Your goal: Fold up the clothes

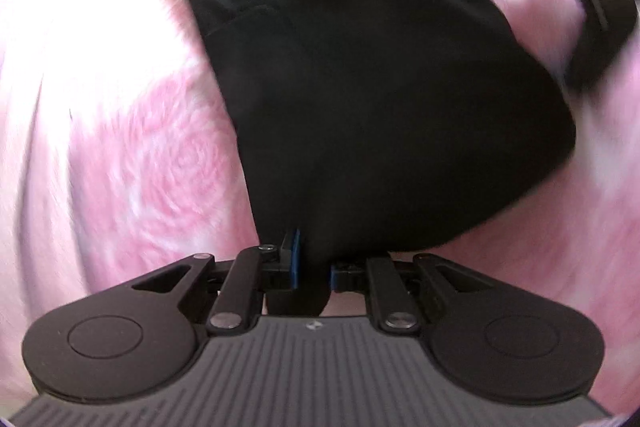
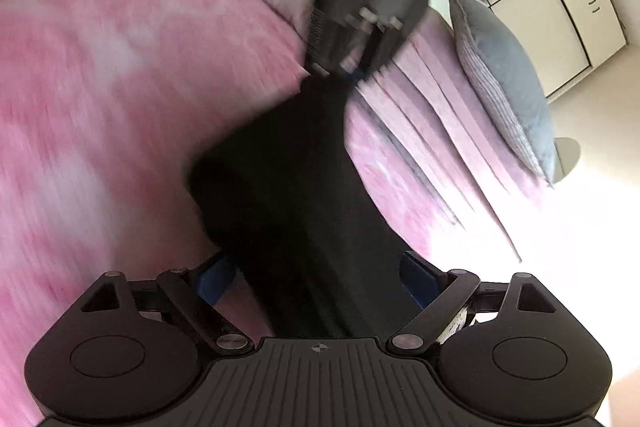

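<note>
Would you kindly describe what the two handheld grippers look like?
Both grippers, left gripper and right gripper, are matte black: a ribbed body with a small crosshair mark, two round discs, silver-riveted linkage bars, and fingers faced with blue pads. No cables or sleeves show.

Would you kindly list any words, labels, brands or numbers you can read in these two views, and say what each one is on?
None: no readable text in either view.
The left gripper and right gripper bodies each carry only a small round mark, no lettering.
The black garment, pink blanket and white cabinets show no print.
</note>
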`<state>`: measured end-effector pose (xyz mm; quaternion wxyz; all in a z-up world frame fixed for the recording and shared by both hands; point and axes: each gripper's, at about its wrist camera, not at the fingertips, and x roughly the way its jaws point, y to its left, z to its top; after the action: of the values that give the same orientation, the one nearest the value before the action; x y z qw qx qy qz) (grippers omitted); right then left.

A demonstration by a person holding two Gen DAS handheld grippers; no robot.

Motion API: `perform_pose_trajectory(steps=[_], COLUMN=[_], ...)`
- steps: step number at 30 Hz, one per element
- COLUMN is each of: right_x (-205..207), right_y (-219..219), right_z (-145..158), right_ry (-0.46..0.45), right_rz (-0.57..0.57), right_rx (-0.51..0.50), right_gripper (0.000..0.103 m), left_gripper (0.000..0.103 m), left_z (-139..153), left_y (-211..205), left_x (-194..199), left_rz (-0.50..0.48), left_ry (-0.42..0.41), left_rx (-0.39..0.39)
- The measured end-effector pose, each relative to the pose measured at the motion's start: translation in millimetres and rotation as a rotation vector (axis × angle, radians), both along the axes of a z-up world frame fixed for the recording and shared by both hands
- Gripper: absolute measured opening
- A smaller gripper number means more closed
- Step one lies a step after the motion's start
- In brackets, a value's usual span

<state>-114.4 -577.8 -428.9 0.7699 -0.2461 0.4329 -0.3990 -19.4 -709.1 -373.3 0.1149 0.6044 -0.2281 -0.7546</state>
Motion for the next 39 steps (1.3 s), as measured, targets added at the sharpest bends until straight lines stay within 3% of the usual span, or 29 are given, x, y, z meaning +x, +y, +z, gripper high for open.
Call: perform_pose_trajectory(steps=[2, 6, 8, 9, 12, 18, 25, 28, 30, 32, 33, 36, 39], right_x=[-12.1, -15.4, -16.1, -19.9, -23.7, -19.6, 13.6, 33.6, 43.7, 50.5, 50.5, 29.6, 0.4], right_y=[-6.3, -21.5, -28.1, -28.8, -29.8, -5.1, 79.8, 121.7, 143.1, 150.8, 154.0, 169.8, 159.9], right_z=[-0.1, 6.1, 12.6, 16.0, 29.2, 67.0, 99.0, 96.6, 86.9, 75.1, 71.1, 77.2, 91.4], right_ry=[0.025, 0.056, 0.071, 0.067, 0.052, 0.002, -0.098, -0.115, -0.095, -0.058, -0.028, -0.053, -0.09], right_rz=[-0.006, 0.032, 0.058, 0.059, 0.063, 0.079, 0.17, 0.217, 0.234, 0.227, 0.226, 0.196, 0.112], right_rx=[-0.006, 0.035, 0.083, 0.109, 0.175, 0.243, 0.376, 0.421, 0.432, 0.455, 0.483, 0.547, 0.622], right_gripper=[0.087, 0.085, 0.045, 0.017, 0.011, 0.009, 0.009, 0.01, 0.011, 0.02, 0.031, 0.056, 0.058], left_gripper=[0.011, 0.008, 0.007, 0.006, 0.006, 0.006, 0.006, 0.008, 0.016, 0.022, 0.022, 0.026, 0.031], left_z=[-13.3, -18.1, -13.1, -8.9, 9.5, 32.8, 64.4, 55.8, 39.3, 19.5, 12.3, 16.5, 40.2], left_y=[18.5, 33.5, 34.5, 34.7, 38.1, 72.0, 170.2, 210.9, 231.5, 244.9, 249.3, 253.9, 241.2], left_x=[1.3, -0.7, -1.4, -1.2, 6.2, 23.8, 86.6, 108.3, 119.2, 122.4, 125.2, 136.3, 146.9], left_rz=[-0.112, -0.132, -0.109, -0.096, -0.074, -0.038, 0.043, 0.053, 0.048, 0.052, 0.059, 0.128, 0.27], left_ry=[-0.071, -0.091, -0.08, -0.074, -0.054, -0.032, -0.111, -0.156, -0.191, -0.25, -0.28, -0.274, -0.205], left_rx=[-0.112, -0.208, -0.216, -0.217, -0.226, -0.212, -0.071, -0.028, 0.004, 0.042, 0.061, 0.093, 0.117])
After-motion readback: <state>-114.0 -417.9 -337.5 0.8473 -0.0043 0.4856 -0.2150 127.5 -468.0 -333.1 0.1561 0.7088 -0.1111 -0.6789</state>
